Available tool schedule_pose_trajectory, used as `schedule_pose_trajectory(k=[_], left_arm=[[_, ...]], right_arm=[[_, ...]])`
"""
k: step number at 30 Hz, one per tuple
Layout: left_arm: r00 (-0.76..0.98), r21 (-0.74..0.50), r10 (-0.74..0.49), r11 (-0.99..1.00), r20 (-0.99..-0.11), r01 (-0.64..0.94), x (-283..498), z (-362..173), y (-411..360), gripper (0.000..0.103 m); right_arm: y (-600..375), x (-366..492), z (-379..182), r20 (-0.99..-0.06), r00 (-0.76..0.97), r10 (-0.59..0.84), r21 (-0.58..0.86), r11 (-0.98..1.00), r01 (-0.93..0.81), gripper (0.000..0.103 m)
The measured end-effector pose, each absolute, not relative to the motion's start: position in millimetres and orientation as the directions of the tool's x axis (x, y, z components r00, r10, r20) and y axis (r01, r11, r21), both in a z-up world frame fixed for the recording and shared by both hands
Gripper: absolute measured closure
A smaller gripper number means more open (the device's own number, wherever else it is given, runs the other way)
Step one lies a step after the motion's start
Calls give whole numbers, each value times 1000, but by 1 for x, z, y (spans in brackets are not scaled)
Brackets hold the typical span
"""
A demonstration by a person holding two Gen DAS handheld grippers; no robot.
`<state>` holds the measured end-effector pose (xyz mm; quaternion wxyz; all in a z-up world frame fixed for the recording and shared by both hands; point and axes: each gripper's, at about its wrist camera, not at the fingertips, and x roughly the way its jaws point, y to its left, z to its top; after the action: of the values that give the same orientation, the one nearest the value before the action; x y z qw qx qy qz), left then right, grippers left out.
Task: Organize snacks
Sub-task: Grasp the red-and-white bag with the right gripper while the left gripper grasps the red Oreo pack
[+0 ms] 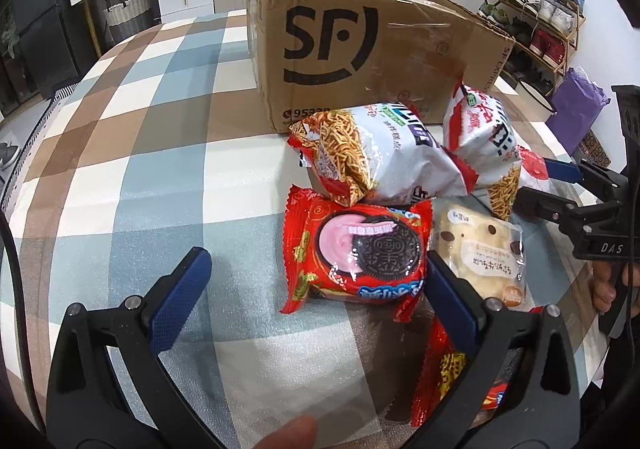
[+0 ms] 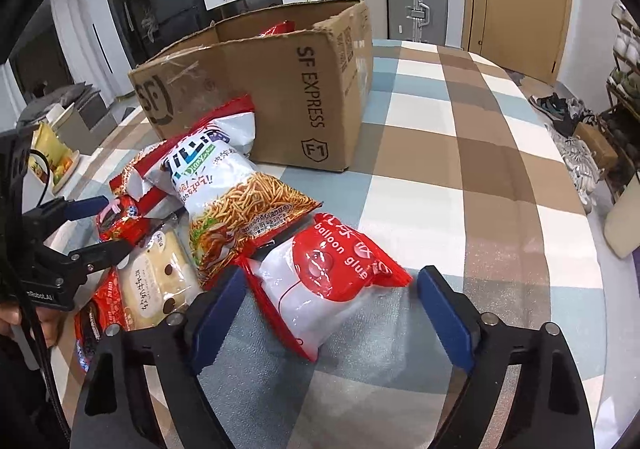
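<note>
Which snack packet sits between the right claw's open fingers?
The "balloon glue" packet, red and white, lying flat; the noodle-snack bags lie beyond it.

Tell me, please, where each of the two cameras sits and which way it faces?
Left wrist: on the left tongs, open beside the Oreo packet, facing the SF box; a fingertip shows below.
Right wrist: on the right tongs, open around the balloon glue bag, facing the box's other corner.
Shared: box, noodle snack bags, cream pastry packet; each sees the other tongs.
</note>
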<state>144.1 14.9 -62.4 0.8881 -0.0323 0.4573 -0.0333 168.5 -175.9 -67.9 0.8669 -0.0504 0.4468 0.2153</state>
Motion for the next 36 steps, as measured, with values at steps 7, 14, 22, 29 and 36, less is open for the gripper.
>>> schedule_pose_trajectory(k=[7,14,22,29,36], left_arm=[[579,-91,-94,995,-810,35,142,-62,15,1],[588,-56,-77,997,-805,54,141,-61,13,19],[600,-42,-99,993,-794,108,135,-56,9,57],[605,-82,-134,990,-785,112,132,-54,12,59],[619,-103,-145,989,-772,104,129,-47,14,59]], right_arm=[[-176,164,-66,-786,510,350,113,892,-438,39],[-182,162,-63,-773,511,376,140,887,-440,48],[-188,160,-62,-771,515,375,139,888,-438,54],[-191,159,-61,-763,521,381,144,888,-438,55],[-199,157,-51,-741,546,390,155,891,-426,55]])
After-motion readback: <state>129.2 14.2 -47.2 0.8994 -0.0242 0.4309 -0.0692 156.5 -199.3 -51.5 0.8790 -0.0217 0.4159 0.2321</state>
